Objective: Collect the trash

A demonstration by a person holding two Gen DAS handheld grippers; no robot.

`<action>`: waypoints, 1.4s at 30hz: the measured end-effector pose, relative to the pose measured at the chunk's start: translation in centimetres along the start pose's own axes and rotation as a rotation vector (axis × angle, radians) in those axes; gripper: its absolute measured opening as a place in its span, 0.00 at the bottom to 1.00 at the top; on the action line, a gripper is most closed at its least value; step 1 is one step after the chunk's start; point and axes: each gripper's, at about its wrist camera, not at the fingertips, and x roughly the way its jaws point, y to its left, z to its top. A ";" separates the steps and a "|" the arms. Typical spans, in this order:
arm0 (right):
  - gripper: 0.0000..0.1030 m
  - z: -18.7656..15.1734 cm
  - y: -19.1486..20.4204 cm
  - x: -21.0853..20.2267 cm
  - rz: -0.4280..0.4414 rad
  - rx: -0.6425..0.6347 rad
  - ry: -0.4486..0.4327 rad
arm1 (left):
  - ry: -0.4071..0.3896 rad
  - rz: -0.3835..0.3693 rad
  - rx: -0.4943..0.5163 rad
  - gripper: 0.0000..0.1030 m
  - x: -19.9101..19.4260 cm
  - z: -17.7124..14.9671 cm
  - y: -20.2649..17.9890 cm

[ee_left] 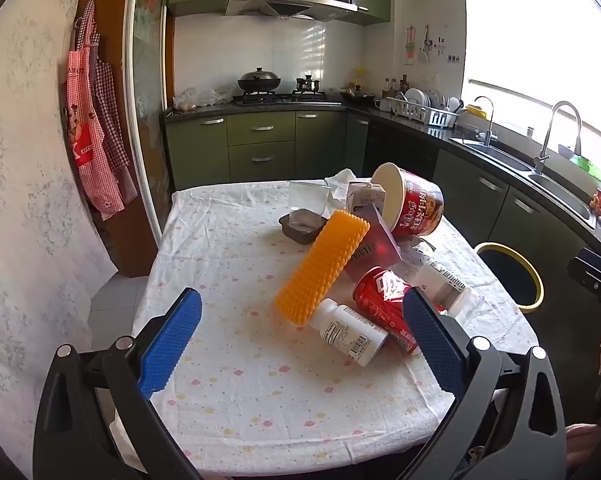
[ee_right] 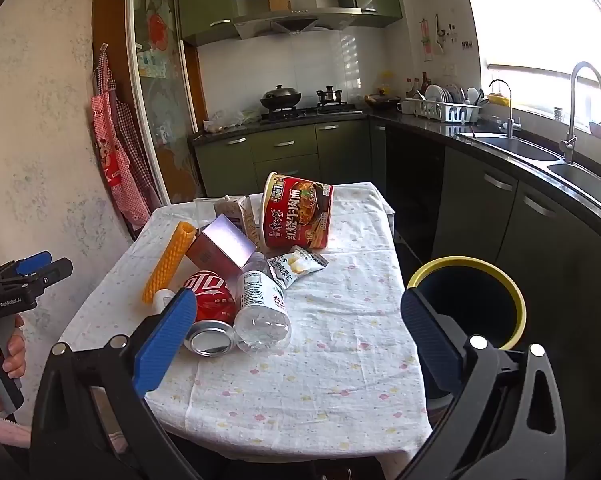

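A pile of trash lies on the clothed table (ee_left: 228, 360): an orange foam sleeve (ee_left: 322, 266), a white pill bottle (ee_left: 350, 332), a red cola can (ee_left: 384, 304), a red noodle cup (ee_left: 410, 202) on its side, a small carton (ee_left: 362, 196) and a pink box (ee_left: 374, 250). In the right wrist view I see the cola can (ee_right: 210, 304), a clear plastic bottle (ee_right: 260, 308), a snack wrapper (ee_right: 298, 264), the noodle cup (ee_right: 298, 212) and the foam sleeve (ee_right: 168, 262). My left gripper (ee_left: 300, 344) is open, in front of the pile. My right gripper (ee_right: 296, 344) is open, above the table's near right part.
A dark bin with a yellow rim (ee_right: 472, 300) stands on the floor right of the table; it also shows in the left wrist view (ee_left: 512, 276). A brown tray (ee_left: 302, 224) and a clear bag (ee_left: 306, 198) lie behind the pile. Kitchen counters and a sink (ee_right: 540, 156) run along the right.
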 end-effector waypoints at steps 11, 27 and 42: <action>0.94 -0.2 -0.3 0.5 0.001 0.002 0.008 | 0.016 -0.012 -0.008 0.96 0.4 -0.2 0.1; 0.94 -0.3 -0.3 1.0 -0.004 0.004 0.027 | 0.032 -0.023 -0.003 0.96 1.0 -0.7 -0.3; 0.94 -0.5 -0.3 1.2 -0.004 0.004 0.031 | 0.044 -0.025 0.001 0.96 1.3 -0.9 -0.4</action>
